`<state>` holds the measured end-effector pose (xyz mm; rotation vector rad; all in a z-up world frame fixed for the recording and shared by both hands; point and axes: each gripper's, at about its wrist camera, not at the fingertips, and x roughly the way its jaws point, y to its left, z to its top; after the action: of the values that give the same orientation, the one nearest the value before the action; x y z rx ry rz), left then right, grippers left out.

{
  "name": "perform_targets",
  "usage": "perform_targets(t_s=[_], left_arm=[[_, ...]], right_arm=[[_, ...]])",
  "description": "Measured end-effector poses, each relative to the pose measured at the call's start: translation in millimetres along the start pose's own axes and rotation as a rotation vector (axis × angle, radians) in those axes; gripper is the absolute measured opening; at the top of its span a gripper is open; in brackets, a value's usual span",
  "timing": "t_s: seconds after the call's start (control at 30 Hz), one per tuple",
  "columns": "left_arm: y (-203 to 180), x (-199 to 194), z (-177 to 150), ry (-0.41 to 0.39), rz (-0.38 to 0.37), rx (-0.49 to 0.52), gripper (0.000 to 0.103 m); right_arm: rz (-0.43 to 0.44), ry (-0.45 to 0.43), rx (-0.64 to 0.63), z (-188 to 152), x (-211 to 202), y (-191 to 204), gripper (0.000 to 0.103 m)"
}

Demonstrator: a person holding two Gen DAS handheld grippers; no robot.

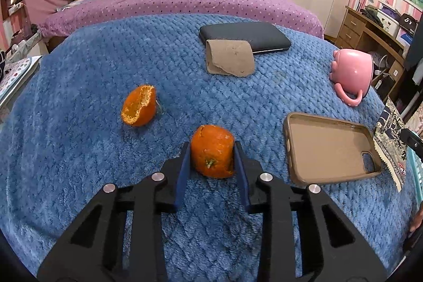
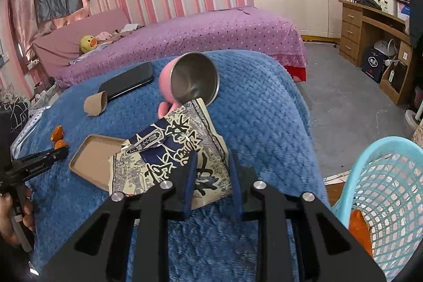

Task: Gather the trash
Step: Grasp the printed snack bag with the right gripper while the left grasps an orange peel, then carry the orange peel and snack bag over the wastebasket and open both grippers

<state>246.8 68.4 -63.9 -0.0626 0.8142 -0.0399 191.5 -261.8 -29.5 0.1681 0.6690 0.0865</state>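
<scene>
The left hand-held gripper (image 1: 212, 153) pinches an orange peel (image 1: 212, 151) resting on the blue blanket (image 1: 79, 149), with a second peel piece (image 1: 138, 106) lying nearby. The right hand-held gripper (image 2: 212, 163) clamps a printed snack wrapper (image 2: 174, 149) above the blanket, beside the blue basket (image 2: 383, 176).

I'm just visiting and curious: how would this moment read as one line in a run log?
left claw: shut on orange peel cup | right claw: shut on printed snack wrapper | light-blue mesh basket: beside blue blanket
</scene>
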Motion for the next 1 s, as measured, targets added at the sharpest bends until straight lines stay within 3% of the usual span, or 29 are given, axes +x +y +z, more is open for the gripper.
perform_targets(t_s=[0.37,1.0], left_arm=[[-16.5,-18.7,-1.6,-0.037,0.012,0.028,0.025],[-121.5,-46.1,-19.2,-0.068,-0.126,0.167,0.025]], right_arm=[[-0.014,-0.023,0.014,3.1,-11.6,-17.6,0.025],[-0.125,-0.064,0.086,-4.3,-60.1,-101.8,0.025]])
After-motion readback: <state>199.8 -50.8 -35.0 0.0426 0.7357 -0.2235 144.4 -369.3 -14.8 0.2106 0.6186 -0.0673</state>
